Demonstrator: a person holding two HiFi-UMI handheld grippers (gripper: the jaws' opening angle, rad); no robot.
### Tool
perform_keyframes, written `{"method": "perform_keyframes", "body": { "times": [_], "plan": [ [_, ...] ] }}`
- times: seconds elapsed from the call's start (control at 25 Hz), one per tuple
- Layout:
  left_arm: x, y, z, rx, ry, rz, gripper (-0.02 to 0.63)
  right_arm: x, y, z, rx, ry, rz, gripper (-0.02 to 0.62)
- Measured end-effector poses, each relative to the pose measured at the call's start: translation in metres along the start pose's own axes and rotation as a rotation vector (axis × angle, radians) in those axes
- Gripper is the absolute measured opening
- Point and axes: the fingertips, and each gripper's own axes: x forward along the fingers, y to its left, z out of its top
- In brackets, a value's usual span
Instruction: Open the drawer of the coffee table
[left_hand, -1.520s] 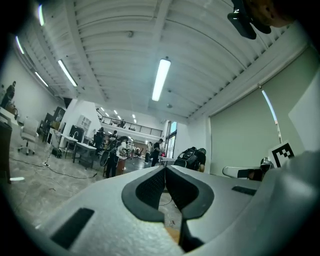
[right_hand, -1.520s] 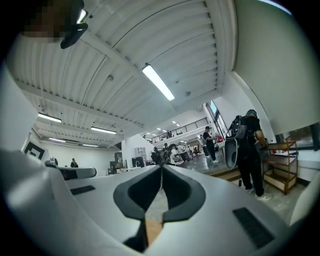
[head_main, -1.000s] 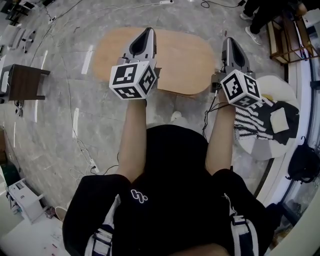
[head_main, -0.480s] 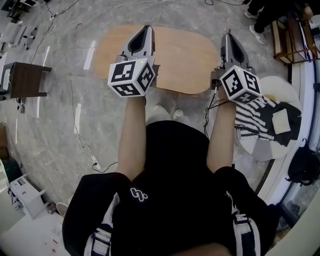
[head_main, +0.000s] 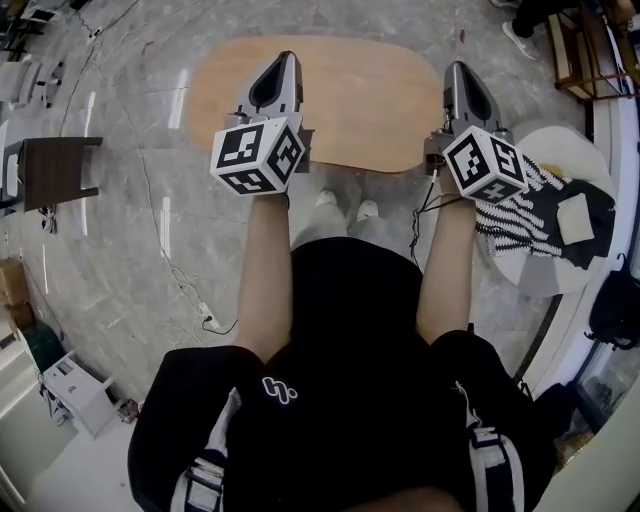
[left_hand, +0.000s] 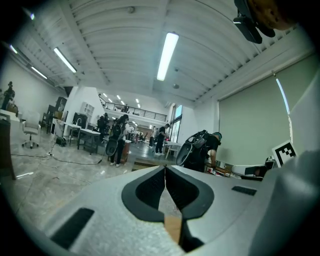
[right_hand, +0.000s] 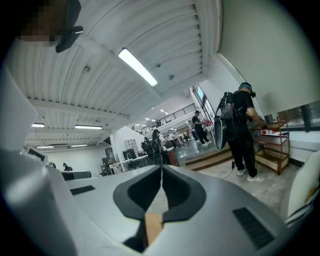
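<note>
Looking steeply down, the head view shows an oval light-wood coffee table standing on a grey veined marble floor, its top bare. The near long edge of the top curves just beyond the person's pale shoes. The drawer belongs under this top, and no view shows its front. The left gripper appears over the left half of the top and the right gripper at its right end, each with a black-and-white marker cube at its rear. In the left gripper view the black fingers are pressed together at the tips with nothing between them, and a sliver of the wood top shows below. In the right gripper view the fingers are likewise closed and empty. Left of the coffee table, open floor reaches to a dark brown side table and is crossed by thin cables. On the right, a round white seat draped with a black-and-white striped cloth stands near the table's end, leaving only a narrow passage. Beyond, the gripper views show a long hall under a ribbed white ceiling with tube lights and standing people well away.
</note>
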Motion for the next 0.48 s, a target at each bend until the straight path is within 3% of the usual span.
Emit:
{"method": "perform_keyframes", "body": {
  "times": [0.48],
  "plan": [
    [0.001, 0.071, -0.091, -0.071, 0.186, 0.086, 0.011, 0.006, -0.018, -0.084, 0.039, 0.161, -0.085, 0.012]
  ]
}}
